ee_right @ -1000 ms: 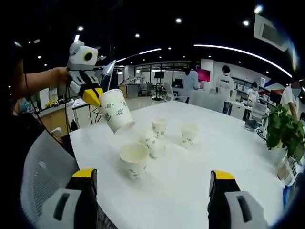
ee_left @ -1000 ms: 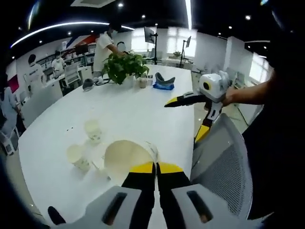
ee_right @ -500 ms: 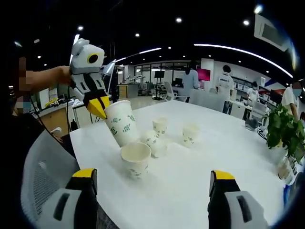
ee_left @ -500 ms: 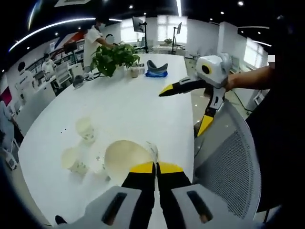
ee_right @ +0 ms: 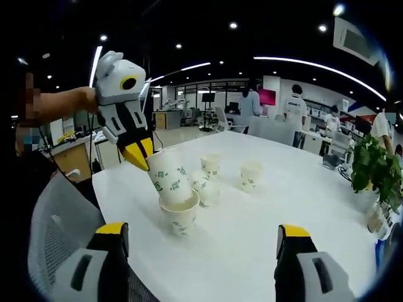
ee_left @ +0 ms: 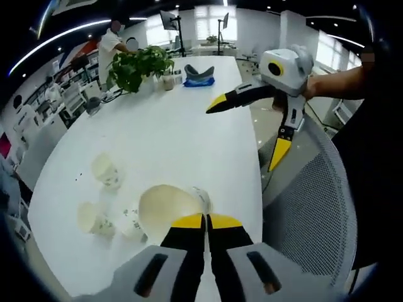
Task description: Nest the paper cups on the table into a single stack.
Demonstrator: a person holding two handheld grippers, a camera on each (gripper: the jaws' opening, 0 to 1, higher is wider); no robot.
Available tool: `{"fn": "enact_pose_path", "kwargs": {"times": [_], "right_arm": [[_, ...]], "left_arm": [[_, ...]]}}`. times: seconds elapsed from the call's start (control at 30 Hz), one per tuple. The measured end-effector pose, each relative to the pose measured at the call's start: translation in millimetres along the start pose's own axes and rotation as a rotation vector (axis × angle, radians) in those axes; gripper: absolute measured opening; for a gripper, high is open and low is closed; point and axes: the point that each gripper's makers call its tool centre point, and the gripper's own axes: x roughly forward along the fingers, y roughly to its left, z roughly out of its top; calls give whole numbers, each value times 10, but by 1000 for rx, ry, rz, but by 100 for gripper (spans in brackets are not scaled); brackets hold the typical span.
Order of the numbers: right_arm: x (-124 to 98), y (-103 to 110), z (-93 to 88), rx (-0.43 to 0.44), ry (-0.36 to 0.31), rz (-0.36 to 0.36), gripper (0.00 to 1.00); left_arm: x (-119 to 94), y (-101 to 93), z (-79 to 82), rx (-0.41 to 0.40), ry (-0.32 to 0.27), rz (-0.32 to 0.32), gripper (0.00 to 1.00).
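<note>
Paper cup (ee_right: 169,179) pinched at its rim by the left gripper (ee_right: 139,153), its base sunk into a second cup (ee_right: 179,214) near the table (ee_right: 264,207) corner.

Green print on the cups is too small to read. Three loose cups (ee_right: 250,176) stand just behind, one partly hidden by the held cup. Right gripper (ee_right: 200,242) hangs wide apart, holding nothing, with bare tabletop ahead; a mesh chair (ee_right: 53,233) sits at the near edge and a plant (ee_right: 374,170) at the far side.
</note>
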Motion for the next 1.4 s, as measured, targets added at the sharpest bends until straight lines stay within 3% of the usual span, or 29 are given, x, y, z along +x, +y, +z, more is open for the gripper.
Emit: {"fn": "enact_pose_path", "kwargs": {"times": [0.47, 1.4], "right_arm": [[1, -13, -17, 11, 0, -3, 99], [30, 10, -51, 34, -3, -1, 98]], "left_arm": [[221, 8, -65, 51, 76, -11, 0], [537, -21, -189, 17, 112, -84, 0]]}}
